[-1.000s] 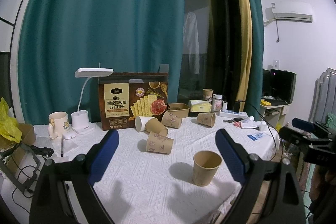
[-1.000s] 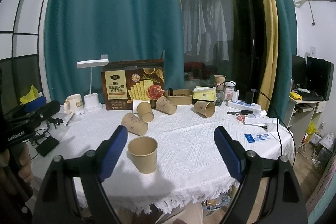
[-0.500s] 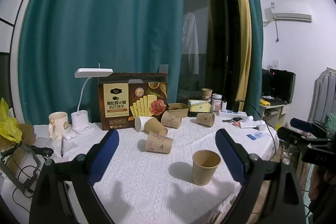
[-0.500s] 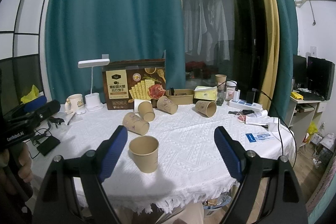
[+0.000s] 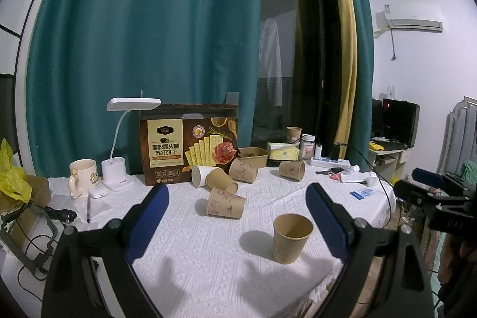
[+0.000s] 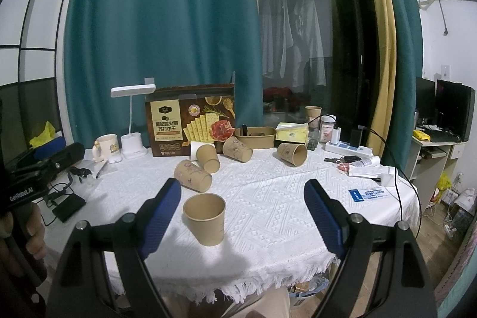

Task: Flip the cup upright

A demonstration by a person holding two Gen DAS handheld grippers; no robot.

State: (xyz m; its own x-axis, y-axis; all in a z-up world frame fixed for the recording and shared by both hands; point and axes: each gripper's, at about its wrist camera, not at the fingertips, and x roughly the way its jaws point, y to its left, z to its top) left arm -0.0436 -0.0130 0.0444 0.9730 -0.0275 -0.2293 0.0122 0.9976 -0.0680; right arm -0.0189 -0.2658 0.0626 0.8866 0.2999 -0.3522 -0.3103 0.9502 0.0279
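One paper cup is seen upright on the table, mouth up, at 5 o'clock from the nearest tipped cup. Four more tipped cups are found beyond, toward 12 o'clock, before the cracker box. Nothing has shifted over the last second. The left tool and right tool are both held open and empty. The next cup is judged not yet approached.

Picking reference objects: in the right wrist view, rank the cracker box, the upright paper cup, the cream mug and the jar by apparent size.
1. cracker box
2. upright paper cup, though nearness to the camera inflates it
3. cream mug
4. jar, farthest back, so unsure
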